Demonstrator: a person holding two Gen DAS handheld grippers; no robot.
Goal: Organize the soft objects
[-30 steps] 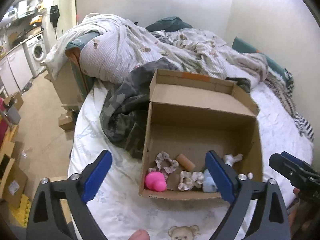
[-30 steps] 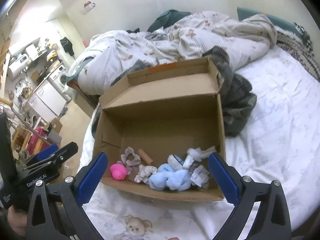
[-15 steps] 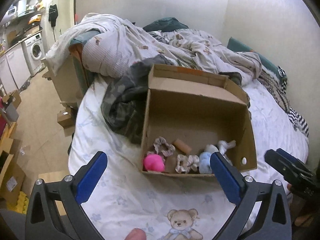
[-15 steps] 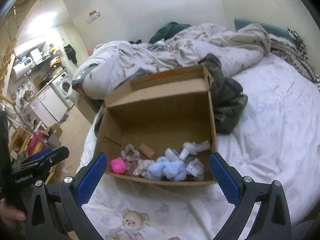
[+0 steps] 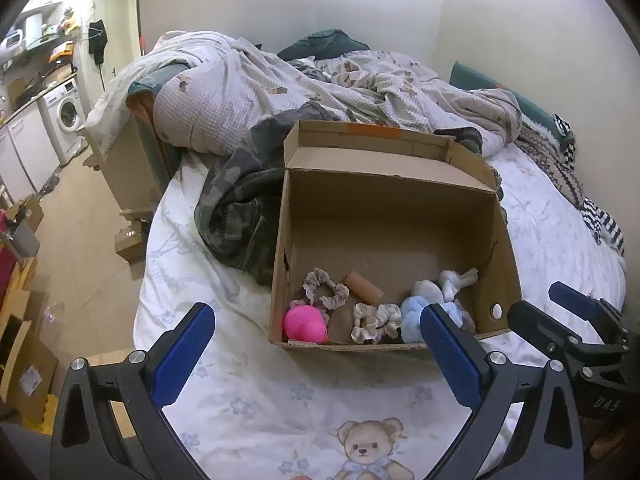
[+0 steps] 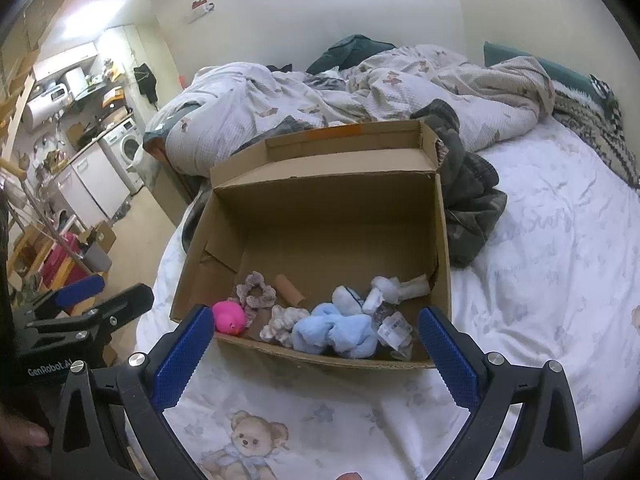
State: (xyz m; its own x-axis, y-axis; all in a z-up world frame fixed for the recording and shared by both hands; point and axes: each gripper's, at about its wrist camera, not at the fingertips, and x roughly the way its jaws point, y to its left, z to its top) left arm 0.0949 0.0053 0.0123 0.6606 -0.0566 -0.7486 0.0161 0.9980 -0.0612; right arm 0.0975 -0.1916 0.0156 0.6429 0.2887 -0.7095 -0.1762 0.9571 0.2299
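Left wrist view: both grippers' fingers spread, empty (soft items fill the cardboard box point(image 5: 486, 184)).

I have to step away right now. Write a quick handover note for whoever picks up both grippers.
Left gripper open, empty, held short of the box.
Right gripper open, empty, likewise.
Cardboard box sits open on the bed. Along its near wall: pink toy, two scrunchies, tan roll, light blue cloth, white knotted pieces.
Done: all visible small items are in the box.
Left: no loose small items in view; perhaps tidy them, close the flaps.
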